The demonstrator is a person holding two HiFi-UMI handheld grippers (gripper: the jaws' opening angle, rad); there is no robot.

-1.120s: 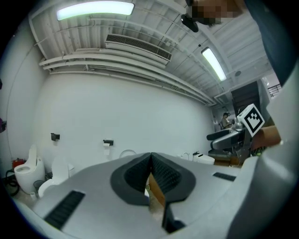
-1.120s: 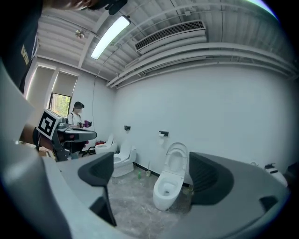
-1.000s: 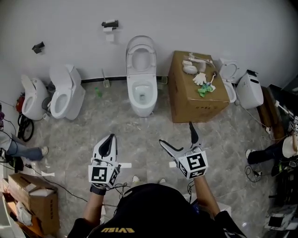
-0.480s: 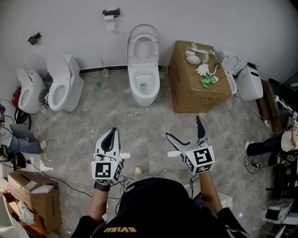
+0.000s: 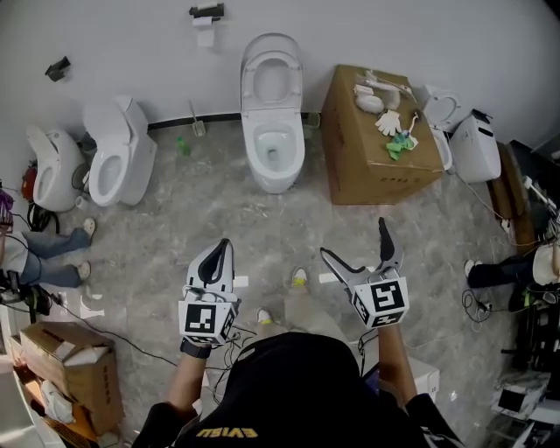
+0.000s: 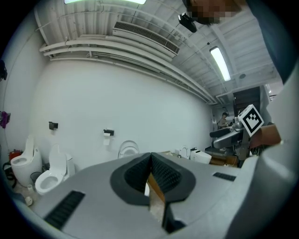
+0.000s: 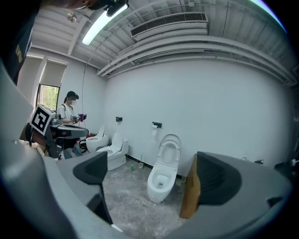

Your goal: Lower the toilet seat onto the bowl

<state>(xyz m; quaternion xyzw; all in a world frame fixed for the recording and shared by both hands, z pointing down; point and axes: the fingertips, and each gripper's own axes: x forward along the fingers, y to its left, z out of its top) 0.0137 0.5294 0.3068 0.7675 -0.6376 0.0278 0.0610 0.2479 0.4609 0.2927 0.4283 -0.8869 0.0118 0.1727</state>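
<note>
A white toilet (image 5: 275, 144) stands against the far wall. Its seat (image 5: 271, 74) is raised upright against the wall, and the bowl (image 7: 160, 183) lies bare below it. Both grippers hang well short of it over the marble floor. My left gripper (image 5: 221, 254) is shut, pads pressed together with nothing between them. My right gripper (image 5: 357, 242) is open and empty. In the right gripper view the toilet seat (image 7: 169, 148) shows between the spread jaws, far off. The left gripper view shows only the seat's top (image 6: 128, 147) above the shut jaws.
A large cardboard box (image 5: 378, 149) with gloves and small items on top stands right of the toilet. Two more toilets (image 5: 114, 157) are at the left, another (image 5: 464, 140) at the right. A paper holder (image 5: 206, 12) hangs on the wall. A person's legs (image 5: 48, 258) show at left; cables cross the floor.
I have stepped forward: the toilet and box slid up the head view, and both grippers sit slightly lower and further right. Jaw states are unchanged.
</note>
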